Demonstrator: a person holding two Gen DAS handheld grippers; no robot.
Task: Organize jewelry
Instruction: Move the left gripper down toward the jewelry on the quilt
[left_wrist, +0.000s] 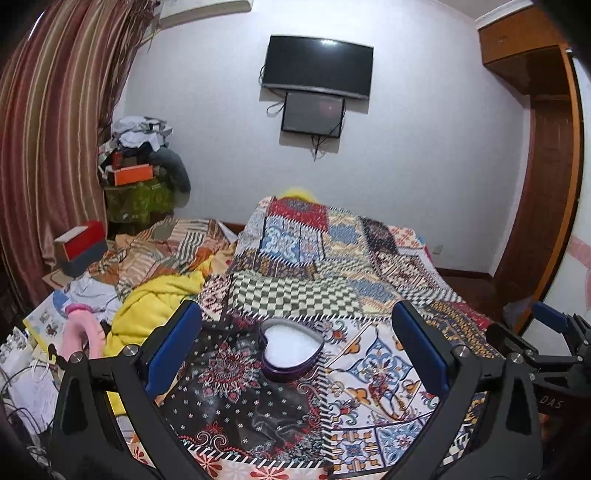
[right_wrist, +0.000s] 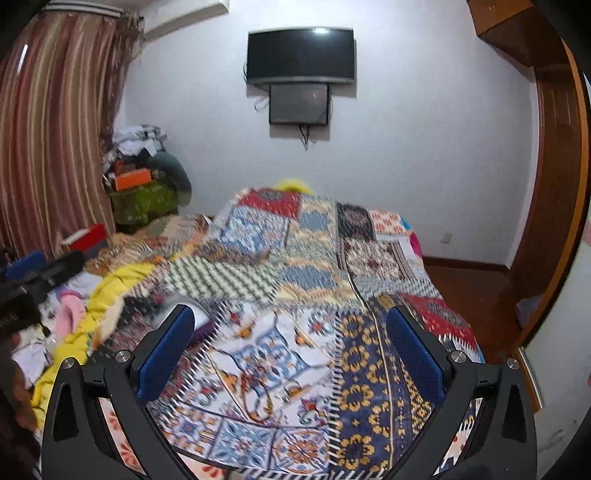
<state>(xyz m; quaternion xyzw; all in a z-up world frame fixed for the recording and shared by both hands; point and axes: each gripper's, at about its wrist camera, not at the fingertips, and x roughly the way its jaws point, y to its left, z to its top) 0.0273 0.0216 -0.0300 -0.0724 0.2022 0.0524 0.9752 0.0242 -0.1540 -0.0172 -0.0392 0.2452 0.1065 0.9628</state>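
Two grippers above bed | left gripper (left_wrist: 295, 354) jaws spread wide, framing heart-shaped tin (left_wrist: 291, 349) | right gripper (right_wrist: 291, 354) jaws wide apart, empty

Open patchwork quilt (left_wrist: 295, 280) around the heart-shaped tin (left_wrist: 290, 349) leaves free passage from the front and right; a yellow garment (left_wrist: 155, 306), pink item (left_wrist: 79, 332) and papers (left_wrist: 44, 321) crowd the left side, with the other gripper (left_wrist: 546, 332) at right

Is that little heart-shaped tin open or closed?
Open: the heart-shaped tin has no lid on, and its white lining shows inside the purple wall.
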